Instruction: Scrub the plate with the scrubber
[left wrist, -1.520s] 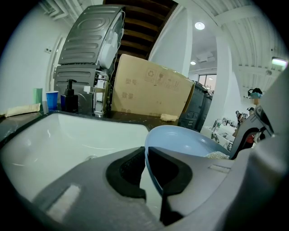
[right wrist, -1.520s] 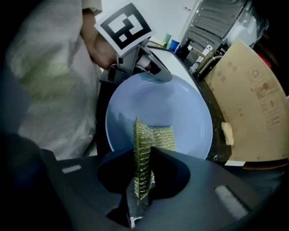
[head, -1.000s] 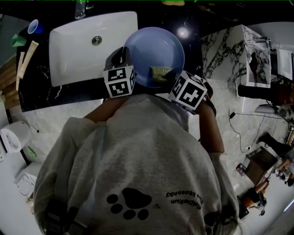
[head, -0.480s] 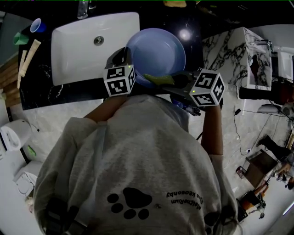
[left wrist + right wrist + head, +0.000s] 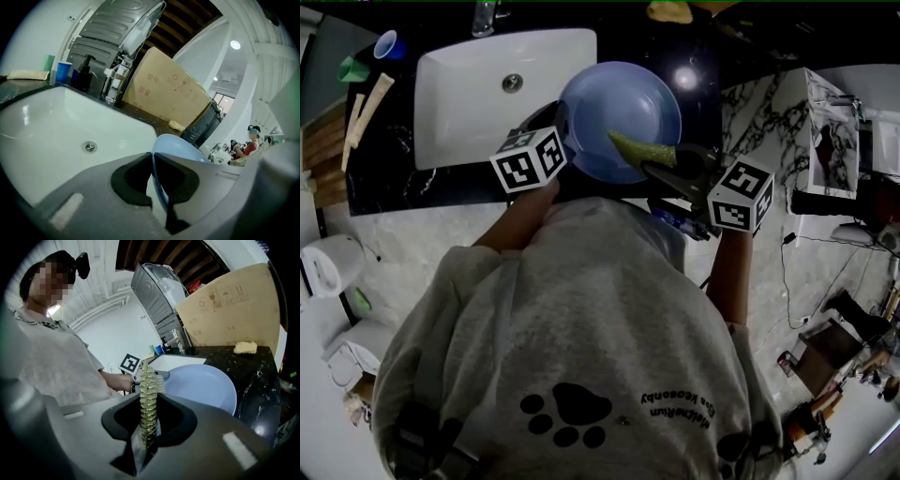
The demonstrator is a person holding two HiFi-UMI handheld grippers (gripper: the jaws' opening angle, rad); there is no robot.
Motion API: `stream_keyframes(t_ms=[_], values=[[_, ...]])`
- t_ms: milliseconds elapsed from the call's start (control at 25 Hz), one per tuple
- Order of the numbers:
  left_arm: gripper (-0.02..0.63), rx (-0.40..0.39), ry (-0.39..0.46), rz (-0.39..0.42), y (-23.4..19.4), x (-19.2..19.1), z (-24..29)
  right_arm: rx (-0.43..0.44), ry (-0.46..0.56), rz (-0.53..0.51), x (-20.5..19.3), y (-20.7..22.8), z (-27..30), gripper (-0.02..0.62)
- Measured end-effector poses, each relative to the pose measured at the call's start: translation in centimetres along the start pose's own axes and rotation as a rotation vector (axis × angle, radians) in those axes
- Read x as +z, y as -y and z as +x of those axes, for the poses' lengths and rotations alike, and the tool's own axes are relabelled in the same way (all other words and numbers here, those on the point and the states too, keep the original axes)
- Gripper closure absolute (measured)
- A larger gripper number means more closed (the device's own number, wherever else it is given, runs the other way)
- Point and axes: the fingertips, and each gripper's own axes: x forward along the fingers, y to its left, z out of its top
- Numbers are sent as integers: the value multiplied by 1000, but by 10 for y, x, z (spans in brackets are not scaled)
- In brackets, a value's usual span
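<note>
Plate (image 5: 619, 112) above black marble counter (image 5: 380, 187) beside white sink (image 5: 459, 112), pale marble floor (image 5: 394, 246)

The white rectangular sink basin (image 5: 459, 112) lies open to a reach from above, with only its metal drain (image 5: 513, 82) in the floor. Its back edge is crowded: a chrome tap (image 5: 111, 86), a dark pump bottle (image 5: 84, 72) and a blue plastic cup (image 5: 63, 71) stand in a row. A tall brown cardboard box (image 5: 168, 93) walls off the rear of the black marbled surface (image 5: 384, 183).

Just right of the basin, the round blue plate (image 5: 619, 98) blocks the way. The left hand-held gripper (image 5: 153, 159) is clamped on its rim. The right hand-held gripper (image 5: 149, 404), pinching the yellow-green scrubber (image 5: 633, 148), crowds its near edge. A strip of bare surface runs between the plate and the white veined partition (image 5: 769, 103), which closes the right side.
</note>
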Motion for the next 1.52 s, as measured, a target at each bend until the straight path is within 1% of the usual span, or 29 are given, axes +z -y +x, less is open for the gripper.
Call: stream_keyframes(t_ms=[120,360,640,840,920,1120,1200,1400,1520], values=[[586,5,18,-41,-6,8,-10,-9,20,-21,11,0,2,522],[583,49,98,-44,-29,35,-39,-6,105,-85,52,-6,18,522],[581,123,198,-26,-68,69,-78,29,175,-143,93,-17,66,523],[581,158,243,0,-96,87,-96,33,199,-173,112,-24,107,523],[581,166,253,1,-108,92,-99,15,201,-196,116,-23,122,523],[581,182,256,-5,-143,100,-94,-77,157,-265,114,-8,161,523],[580,188,250,3,-157,105,-90,-112,156,-279,114,-3,176,523],[580,179,219,-14,-186,110,-66,-182,107,-355,113,15,210,523],[580,183,183,-30,-206,105,-52,-207,83,-346,107,30,232,523]])
